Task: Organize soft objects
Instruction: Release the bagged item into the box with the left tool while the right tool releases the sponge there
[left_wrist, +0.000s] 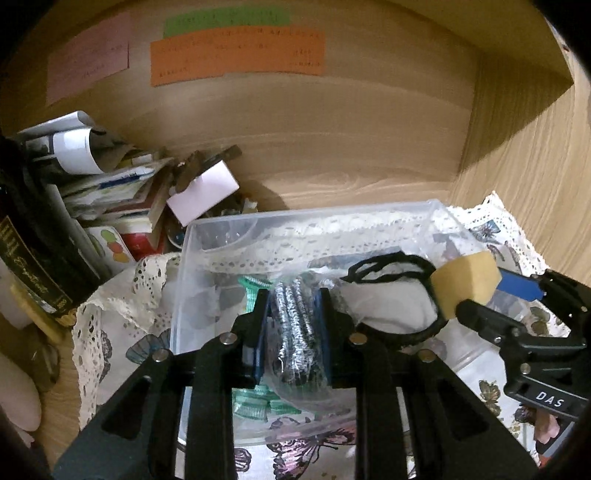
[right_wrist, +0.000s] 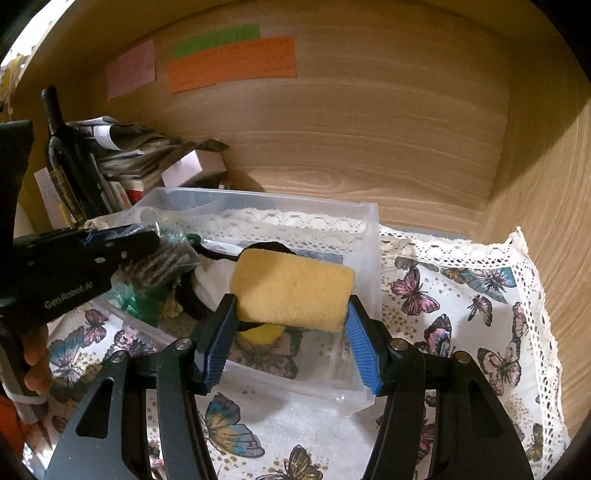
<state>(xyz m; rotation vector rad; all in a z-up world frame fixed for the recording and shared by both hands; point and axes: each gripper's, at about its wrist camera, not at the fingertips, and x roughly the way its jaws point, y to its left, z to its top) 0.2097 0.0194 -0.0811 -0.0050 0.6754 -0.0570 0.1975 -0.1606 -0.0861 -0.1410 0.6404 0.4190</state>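
A clear plastic bin (left_wrist: 192, 280) (right_wrist: 369, 236) stands on a butterfly-print cloth. My left gripper (left_wrist: 293, 314) is shut on a clear bag of silver scouring pads (left_wrist: 295, 321) and holds it over the bin; the bag also shows in the right wrist view (right_wrist: 162, 258). My right gripper (right_wrist: 291, 314) is shut on a yellow sponge (right_wrist: 291, 290) held above the bin's near side; the sponge also shows in the left wrist view (left_wrist: 463, 282). Inside the bin lie a white item with a black band (left_wrist: 388, 295) and green plastic pieces (left_wrist: 251, 404).
The butterfly cloth (right_wrist: 461, 295) with a lace edge covers a wooden shelf. A dark wine bottle (right_wrist: 62, 158) and a pile of papers and boxes (left_wrist: 122, 192) stand at the left. Coloured paper notes (left_wrist: 236, 55) are stuck on the wooden back wall.
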